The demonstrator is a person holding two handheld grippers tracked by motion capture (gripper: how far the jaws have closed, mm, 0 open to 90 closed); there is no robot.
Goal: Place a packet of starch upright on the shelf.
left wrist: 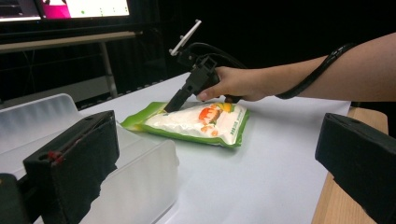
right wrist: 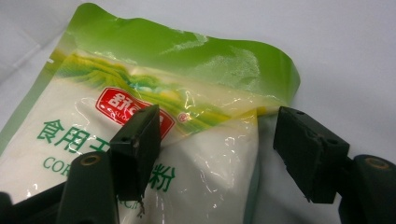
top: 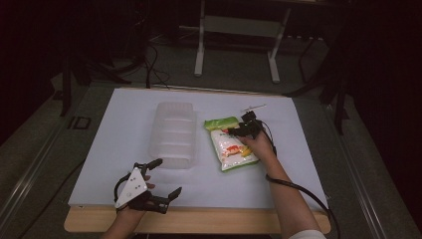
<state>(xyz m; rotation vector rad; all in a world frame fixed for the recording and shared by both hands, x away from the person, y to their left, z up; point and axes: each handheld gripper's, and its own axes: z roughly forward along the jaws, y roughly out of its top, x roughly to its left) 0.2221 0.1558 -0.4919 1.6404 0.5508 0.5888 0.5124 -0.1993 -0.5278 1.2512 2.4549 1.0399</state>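
Two grippers are in play; only your right gripper (top: 238,130) is on the work. Its jaws are spread and straddle the far right edge of the starch pouch (top: 230,145), one jaw over the printed face, the other off the pouch's side edge above the table (top: 298,164). Not yet pinching, judging by the right gripper view, where both pads (right wrist: 140,135) stand apart w/ film between them.

Location: pouch lies flat on the white table, right of centre, green sealed end pointing far, just right of the clear plastic tub (top: 174,134). Pouch and tub look close but apart.

Handling, est.:
- Soft, powder-filled bag; contents will likely shift and sag when lifted.
- Glossy film, so prob. slippery; expect creep if the pinch is shallow.
- Moderate weight, not fragile, but a hard pinch near a seam could split the film.

Grip pt.: take the flat green seal band (right wrist: 196,56) at the far end, or the side edge where film bunches. Avoid the bulging white middle; jaws will prob. slide off it. Close fully, then lift slow and let the powder settle.

Your left gripper (top: 158,177) sits at the near left of the table, jaws wide apart, holding nothing, near the tub's near end. Use it to steady the tub if req'd.
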